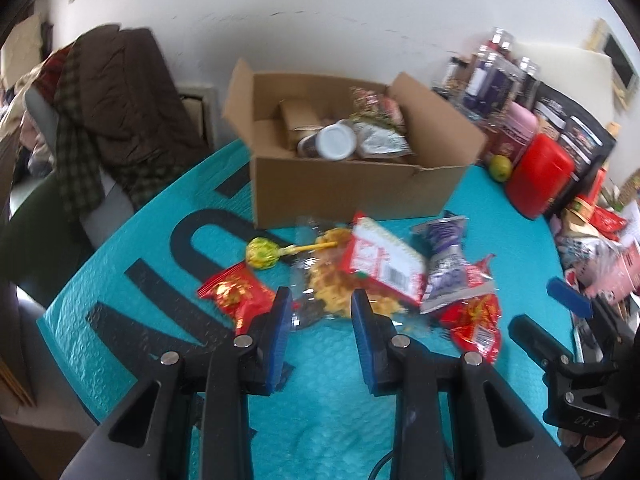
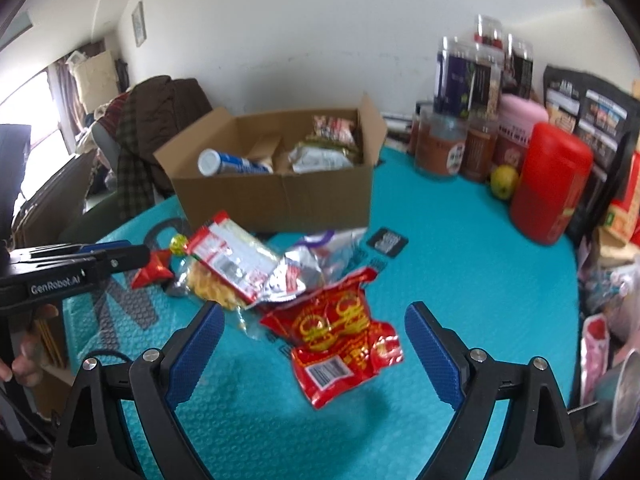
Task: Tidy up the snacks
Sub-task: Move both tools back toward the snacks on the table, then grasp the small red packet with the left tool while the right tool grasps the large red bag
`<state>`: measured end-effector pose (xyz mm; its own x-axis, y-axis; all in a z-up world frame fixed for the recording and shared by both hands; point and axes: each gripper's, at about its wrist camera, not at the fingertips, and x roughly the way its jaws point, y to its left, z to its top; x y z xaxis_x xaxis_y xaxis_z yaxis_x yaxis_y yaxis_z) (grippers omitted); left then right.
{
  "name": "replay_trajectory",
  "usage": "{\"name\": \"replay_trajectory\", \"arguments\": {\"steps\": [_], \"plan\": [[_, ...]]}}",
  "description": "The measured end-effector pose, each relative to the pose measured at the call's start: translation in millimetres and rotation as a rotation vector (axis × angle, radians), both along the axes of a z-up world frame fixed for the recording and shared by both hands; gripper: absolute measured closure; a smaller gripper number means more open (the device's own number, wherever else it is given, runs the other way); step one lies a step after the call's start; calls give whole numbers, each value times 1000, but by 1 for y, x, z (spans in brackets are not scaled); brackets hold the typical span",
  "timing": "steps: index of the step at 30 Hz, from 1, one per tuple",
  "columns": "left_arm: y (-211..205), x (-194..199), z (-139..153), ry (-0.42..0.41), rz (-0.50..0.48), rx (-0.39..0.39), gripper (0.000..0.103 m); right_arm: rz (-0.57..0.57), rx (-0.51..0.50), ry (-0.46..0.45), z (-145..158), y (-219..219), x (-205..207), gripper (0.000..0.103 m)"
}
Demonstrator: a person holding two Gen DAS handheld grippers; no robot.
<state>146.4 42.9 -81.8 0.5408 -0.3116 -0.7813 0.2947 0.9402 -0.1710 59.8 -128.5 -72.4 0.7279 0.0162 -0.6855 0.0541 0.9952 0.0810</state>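
Half-hidden clear bag (image 1: 340, 280), blurred box (image 1: 352, 176) contents

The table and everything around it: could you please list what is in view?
cardboard box: one, brown, open, back of mat, snacks inside
teal mat: one, covers table
loose snack packets: several, mostly red or silver, piled before box
lollipop: one, yellow-green, left of pile
red canister: one, right of box
jars: several, by wall
apple: one, yellow-green, beside canister
left tongs: shut, empty, over pile
right tongs: open, around red packet
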Motion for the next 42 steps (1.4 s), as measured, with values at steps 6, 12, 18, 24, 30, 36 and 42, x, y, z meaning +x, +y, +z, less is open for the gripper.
{"name": "replay_trajectory", "arguments": {"steps": [6, 12, 18, 24, 30, 36, 42], "plan": [[15, 16, -23, 64, 90, 17, 73, -2, 24, 34, -13, -3, 8, 10], [15, 28, -38, 98, 134, 37, 73, -6, 6, 47, -21, -6, 17, 10], [17, 41, -48, 121, 169, 60, 73, -12, -12, 74, -30, -12, 25, 10], [23, 57, -66, 170, 203, 74, 30, -1, -26, 95, -35, -14, 33, 10], [20, 63, -67, 132, 203, 132, 30, 5, -52, 115, -42, -14, 39, 10], [22, 65, -65, 111, 198, 107, 29, 6, -55, 127, -48, -16, 43, 10], [24, 71, -67, 79, 188, 79, 38, 37, -18, 141, -53, -17, 47, 16]]}}
